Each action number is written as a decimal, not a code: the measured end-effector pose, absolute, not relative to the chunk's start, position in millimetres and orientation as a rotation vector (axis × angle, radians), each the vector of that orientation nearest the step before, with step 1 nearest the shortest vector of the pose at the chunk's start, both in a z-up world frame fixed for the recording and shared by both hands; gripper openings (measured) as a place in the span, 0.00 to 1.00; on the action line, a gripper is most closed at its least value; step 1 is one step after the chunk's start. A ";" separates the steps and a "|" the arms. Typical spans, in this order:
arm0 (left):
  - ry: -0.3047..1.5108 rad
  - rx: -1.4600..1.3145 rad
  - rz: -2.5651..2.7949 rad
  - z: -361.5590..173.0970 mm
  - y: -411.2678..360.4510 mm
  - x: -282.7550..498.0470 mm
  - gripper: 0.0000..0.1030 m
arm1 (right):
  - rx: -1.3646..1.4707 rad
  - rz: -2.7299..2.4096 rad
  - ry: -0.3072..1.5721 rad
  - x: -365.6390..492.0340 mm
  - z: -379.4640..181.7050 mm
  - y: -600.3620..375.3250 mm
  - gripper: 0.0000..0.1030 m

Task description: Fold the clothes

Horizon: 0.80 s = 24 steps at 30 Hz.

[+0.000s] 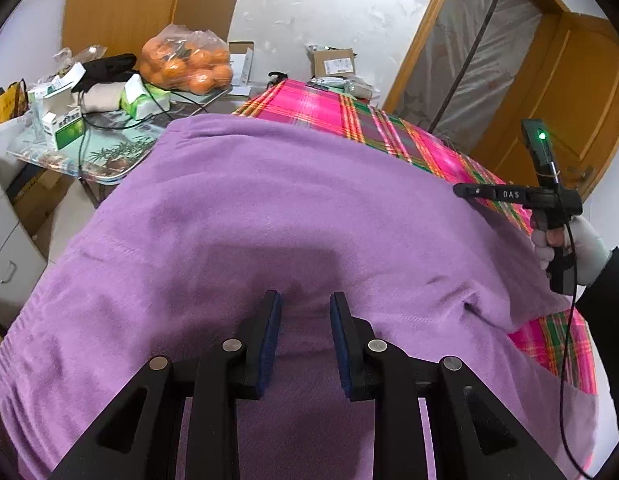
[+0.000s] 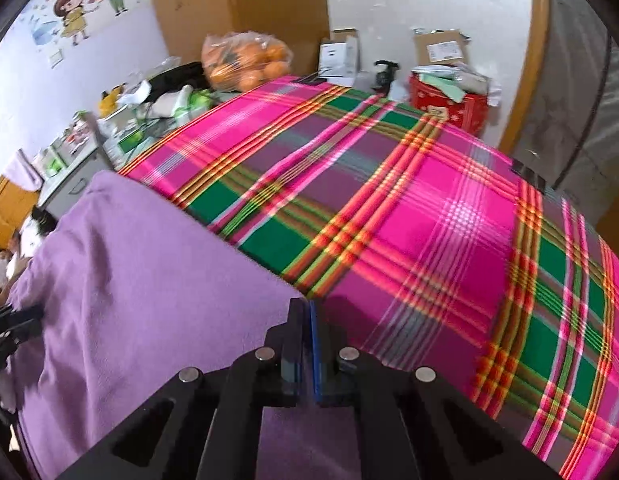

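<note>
Black left gripper (image 1: 305, 300) with blue-padded jaws, round silver screws; white glove (image 1: 585, 248), dark sleeve (image 1: 605, 296), black cable (image 1: 567, 344).

Both fisheye views were bright and evenly lit by soft indoor light, with black vignetting at the corners and straight lines bowed toward the edges. The left wrist view was sharp, and a soft dark shadow lay on the fuzzy purple fleece garment (image 1: 245, 216). The right wrist view was smeared, blurring the pink-and-green plaid cloth (image 2: 409, 208).
</note>
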<state>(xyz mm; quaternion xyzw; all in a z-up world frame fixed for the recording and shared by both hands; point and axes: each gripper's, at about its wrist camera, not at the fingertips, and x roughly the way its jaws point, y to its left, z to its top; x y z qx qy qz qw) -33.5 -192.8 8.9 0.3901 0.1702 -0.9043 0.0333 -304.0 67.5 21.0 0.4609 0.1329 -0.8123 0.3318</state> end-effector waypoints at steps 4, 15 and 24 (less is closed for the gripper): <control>0.519 1.191 -2.753 9.3 -202.2 -25.4 0.25 | 1.197 -2.133 0.325 -301.3 27.1 67.2 0.06; 0.489 1.111 -2.692 23.5 -226.2 -22.1 0.26 | 1.126 -2.074 0.402 -274.9 36.5 45.4 0.24; 0.392 1.113 -2.571 15.2 -258.6 -37.5 0.26 | 1.153 -2.042 0.435 -292.6 18.6 -0.1 0.34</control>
